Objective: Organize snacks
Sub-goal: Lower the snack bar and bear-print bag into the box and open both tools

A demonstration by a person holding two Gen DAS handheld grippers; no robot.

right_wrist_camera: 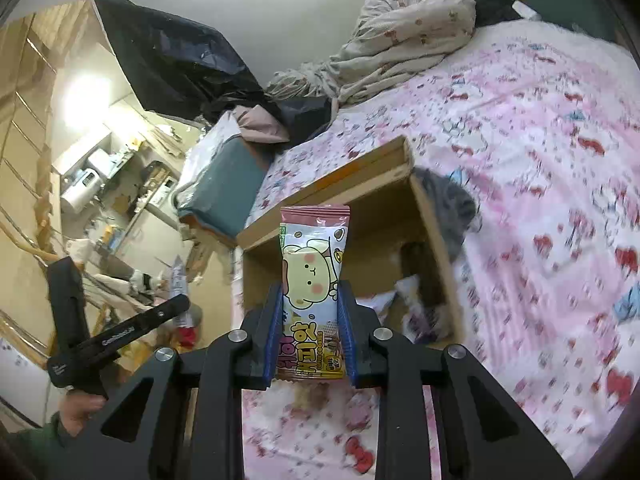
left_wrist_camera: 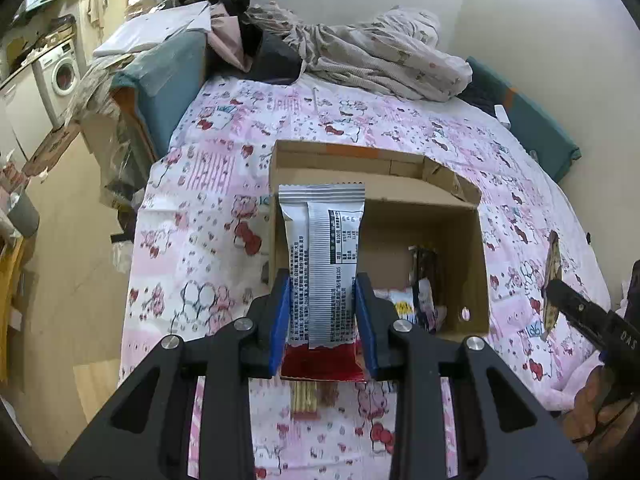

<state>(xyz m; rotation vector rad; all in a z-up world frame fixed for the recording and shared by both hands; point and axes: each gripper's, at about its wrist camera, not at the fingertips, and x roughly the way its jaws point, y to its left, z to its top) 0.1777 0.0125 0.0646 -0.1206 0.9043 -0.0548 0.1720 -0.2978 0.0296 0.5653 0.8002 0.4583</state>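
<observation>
My left gripper is shut on a silver snack packet with black print and a red lower end, held upright over the near left wall of an open cardboard box. Several snack packets lie inside the box. My right gripper is shut on a pink snack packet with a cartoon animal, held upright before the same box. The right gripper and its packet also show in the left wrist view. The left gripper shows in the right wrist view.
The box sits on a bed with a pink patterned sheet. A crumpled blanket lies at the bed's head. A teal padded piece stands at the bed's left edge. A snack lies on the sheet under my left gripper.
</observation>
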